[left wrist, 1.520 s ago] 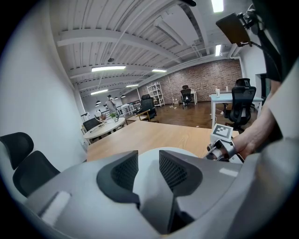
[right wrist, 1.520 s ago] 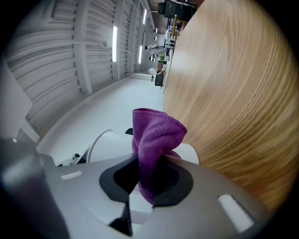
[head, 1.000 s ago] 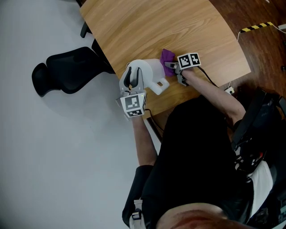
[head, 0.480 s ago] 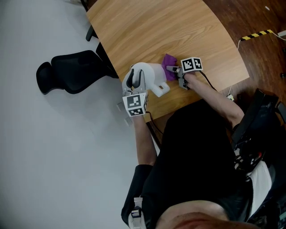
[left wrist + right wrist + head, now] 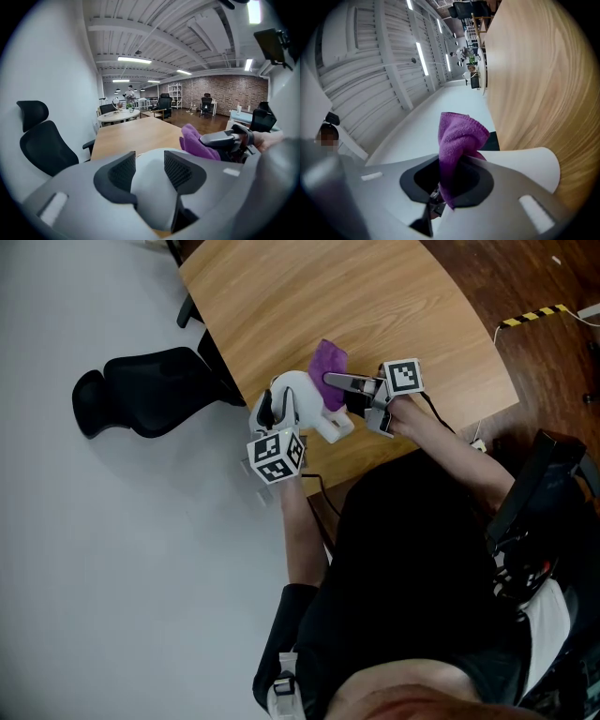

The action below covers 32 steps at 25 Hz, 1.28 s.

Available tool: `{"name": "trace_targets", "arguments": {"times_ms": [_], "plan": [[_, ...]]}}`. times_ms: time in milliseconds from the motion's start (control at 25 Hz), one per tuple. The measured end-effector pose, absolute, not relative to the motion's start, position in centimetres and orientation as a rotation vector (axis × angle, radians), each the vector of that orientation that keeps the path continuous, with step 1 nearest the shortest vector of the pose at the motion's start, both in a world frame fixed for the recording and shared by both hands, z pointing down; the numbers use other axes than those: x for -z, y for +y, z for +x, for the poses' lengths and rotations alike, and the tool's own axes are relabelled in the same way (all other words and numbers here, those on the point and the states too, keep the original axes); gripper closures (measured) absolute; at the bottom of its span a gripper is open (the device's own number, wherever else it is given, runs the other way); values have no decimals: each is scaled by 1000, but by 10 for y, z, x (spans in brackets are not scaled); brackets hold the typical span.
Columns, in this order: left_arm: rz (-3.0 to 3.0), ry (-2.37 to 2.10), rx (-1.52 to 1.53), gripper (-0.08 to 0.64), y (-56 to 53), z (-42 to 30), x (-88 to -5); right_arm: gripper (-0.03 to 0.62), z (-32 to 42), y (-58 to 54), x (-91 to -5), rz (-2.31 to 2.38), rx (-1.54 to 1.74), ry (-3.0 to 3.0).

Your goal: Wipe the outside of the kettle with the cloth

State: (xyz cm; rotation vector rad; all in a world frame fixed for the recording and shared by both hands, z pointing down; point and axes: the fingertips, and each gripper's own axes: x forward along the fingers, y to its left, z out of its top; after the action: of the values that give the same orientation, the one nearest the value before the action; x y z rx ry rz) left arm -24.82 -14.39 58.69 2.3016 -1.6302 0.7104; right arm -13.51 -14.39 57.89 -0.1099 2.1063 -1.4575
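Wooden table (image 5: 375,306) fills the top of the head view, with a black office chair (image 5: 150,390) parked off its left edge on the pale floor and a strip of yellow-and-black tape (image 5: 536,314) out on the dark boards to the right. The white kettle (image 5: 305,395) sits near the table's front edge, right between the two tools, so each one has it directly ahead. Both forearms reach forward from the dark-clad torso. The left one runs straight up to its marker cube and angles down at the kettle. The right one comes in from the side, tipped upward and rolled, so that its own view takes in ceiling beams and a table turned on edge. The left gripper (image 5: 278,409) has just been opening. In its own view the left gripper (image 5: 150,168) has its jaws standing apart with the kettle's rounded white body (image 5: 150,192) between them, and the pads don't look to be pressing in. The right gripper (image 5: 330,381) is clamped on the purple cloth (image 5: 328,360), which hangs just over the kettle's far side. From the right gripper view the cloth (image 5: 457,136) stands bunched out of the closed jaws.
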Motion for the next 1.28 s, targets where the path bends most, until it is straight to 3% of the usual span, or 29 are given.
{"name": "trace_targets", "arguments": {"times_ms": [280,760,1080,1280], "plan": [[2353,-1540,-703,383,-145,-240,-582,537,-156,-134,-656,-217,1922,1845],[2650,-1137,-715,368,-134,-233,-583,537,-176,-103,-791,-476,2135,1959],[2804,-833,-752,365,-160,-226,-570,538,-185,-108,-795,-624,2116,1997],[2772,-887,-756,353,-174,-229,-580,538,-190,-107,-808,-591,2129,1945]]}}
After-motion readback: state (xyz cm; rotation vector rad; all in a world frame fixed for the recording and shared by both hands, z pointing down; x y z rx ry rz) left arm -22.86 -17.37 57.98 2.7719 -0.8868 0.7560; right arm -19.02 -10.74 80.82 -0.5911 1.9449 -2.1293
